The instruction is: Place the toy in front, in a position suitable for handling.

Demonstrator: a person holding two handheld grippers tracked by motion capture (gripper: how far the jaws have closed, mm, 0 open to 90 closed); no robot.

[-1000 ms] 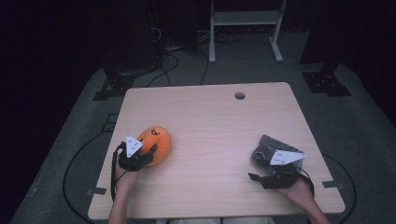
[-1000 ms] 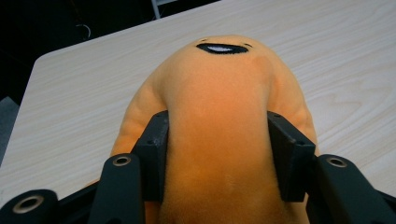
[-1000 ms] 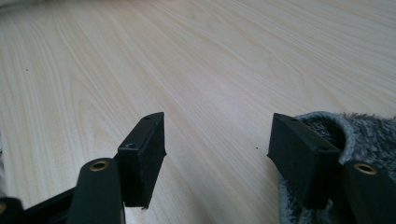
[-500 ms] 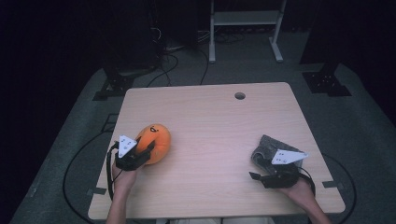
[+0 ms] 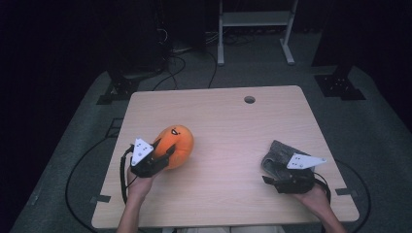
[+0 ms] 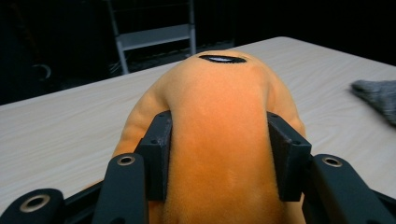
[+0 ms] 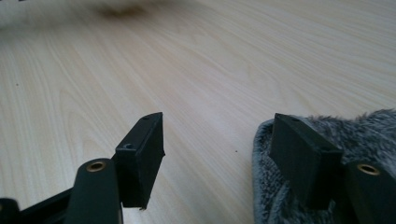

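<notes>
1. High view. The orange plush toy (image 5: 176, 144), rounded, with a small dark face mark on its upper side, lies near the table's (image 5: 233, 121) left edge, about midway between the far and near edges. The left gripper (image 5: 163, 154) clamps the toy's near end. The grey furry cloth (image 5: 277, 158) lies near the right edge toward the near right corner; the right gripper (image 5: 272, 174) sits at its near side. The bare wood between toy and cloth, and the far half up to the round hole (image 5: 249, 99) by the far edge, offer open room.

2. Left gripper view. The left gripper's pads (image 6: 156, 158) press into both flanks of the orange plush toy (image 6: 219, 140), denting its short nap; the jaws are closed on it. A dark stitched mark sits at the toy's far top. The grey cloth (image 6: 378, 93) shows at the right, well apart.

3. Right gripper view. The right gripper (image 7: 219, 158) stands wide open, holding nothing: one jaw over bare wood, the other resting at the edge of the grey furry cloth (image 7: 364, 130). The table surface (image 7: 187, 70) ahead lies free.
</notes>
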